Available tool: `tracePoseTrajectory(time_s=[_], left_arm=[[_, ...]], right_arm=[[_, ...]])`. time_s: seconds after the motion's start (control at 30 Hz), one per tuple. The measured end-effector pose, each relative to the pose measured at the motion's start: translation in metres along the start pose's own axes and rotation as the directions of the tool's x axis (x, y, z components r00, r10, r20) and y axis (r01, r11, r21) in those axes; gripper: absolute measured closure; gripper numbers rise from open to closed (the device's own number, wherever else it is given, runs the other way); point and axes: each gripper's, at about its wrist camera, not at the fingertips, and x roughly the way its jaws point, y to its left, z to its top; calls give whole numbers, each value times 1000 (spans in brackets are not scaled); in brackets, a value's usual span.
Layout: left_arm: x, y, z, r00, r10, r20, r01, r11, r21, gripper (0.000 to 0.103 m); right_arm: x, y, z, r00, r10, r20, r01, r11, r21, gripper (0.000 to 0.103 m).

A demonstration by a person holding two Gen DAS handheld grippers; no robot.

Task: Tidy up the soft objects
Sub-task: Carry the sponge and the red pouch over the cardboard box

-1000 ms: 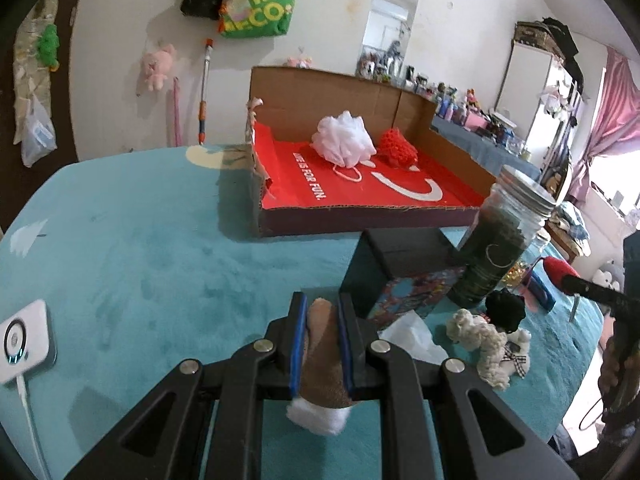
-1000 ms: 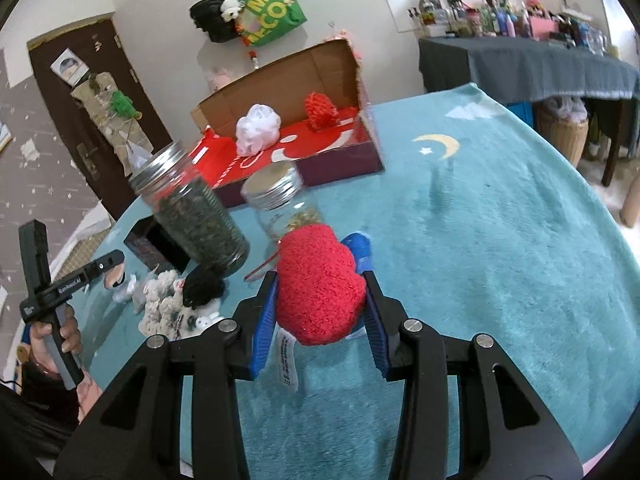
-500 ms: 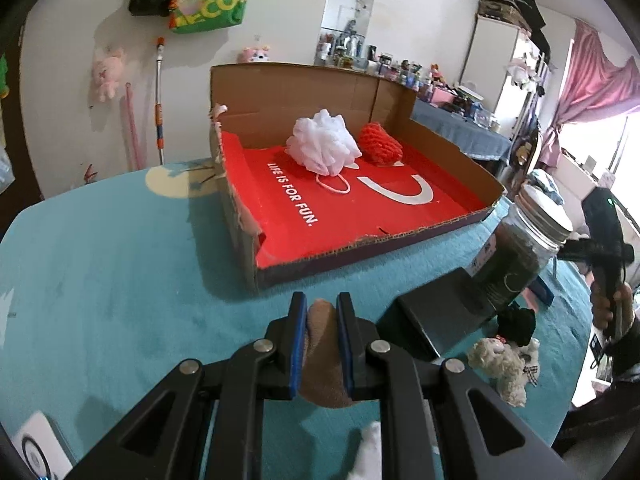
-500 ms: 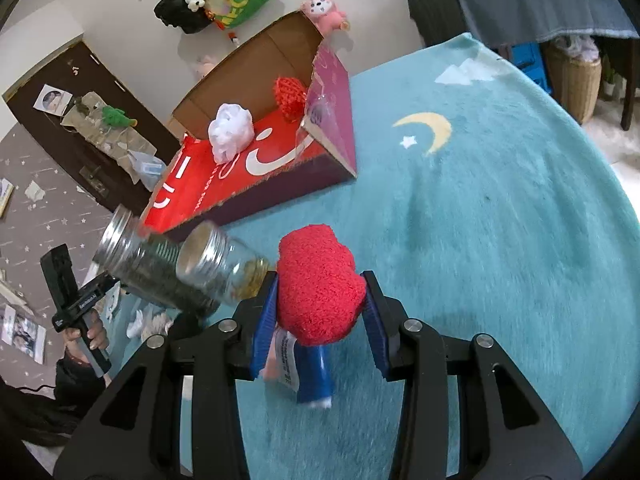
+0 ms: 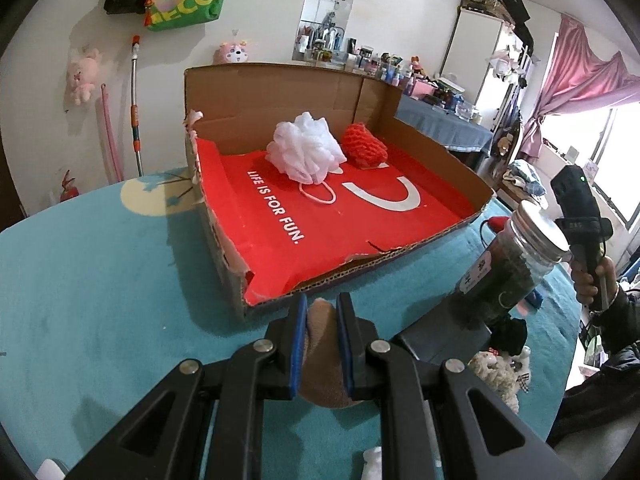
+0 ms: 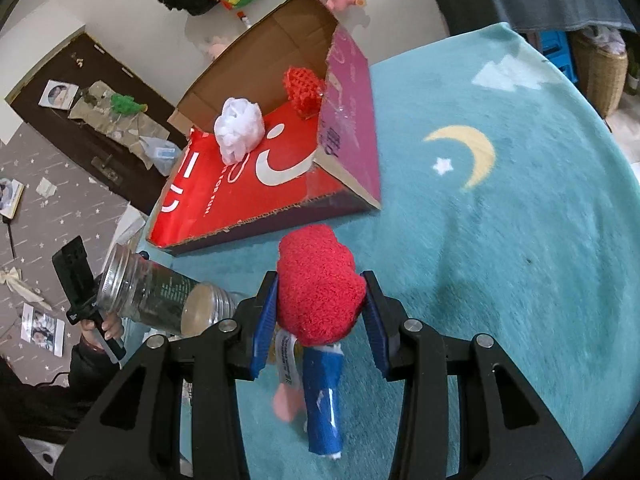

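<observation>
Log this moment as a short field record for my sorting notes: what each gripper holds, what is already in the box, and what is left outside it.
left gripper: shut on brown soft toy
right gripper: shut on red plush toy, blue part hanging below
box: open cardboard, red lining, on teal cloth
in box: white mesh pouf; red knitted piece beside it, near the back wall
outside box: dark-filled jar, cream and black plush
task state: both held toys not yet in the box
</observation>
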Motion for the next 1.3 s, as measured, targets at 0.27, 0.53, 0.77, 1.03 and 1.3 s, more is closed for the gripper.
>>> tracePoseTrajectory(time_s=[0.27,0.53,0.77,1.03,1.3], left_arm=[[0,1,2,1000,-30,-6,30,999,-18,87],[3,-5,18,997,-80,7,80,997,-11,87],[10,-18,43,993,-115,26,114,993,27,87],[32,-22,74,991,-127,36,127,992,11,87],[69,-17,109,1000,-26,-10,26,1000,-12,87]], right_arm=[[9,8,8,1000,16,-24,-17,1000,-19,65],[14,19,22,996,79,-51,-81,996,-25,65],[27,34,39,990,111,-85,-116,992,-55,65],[38,48,66,987,143,-66,-148,986,-78,65],[48,65,107,995,93,19,-90,989,-118,65]])
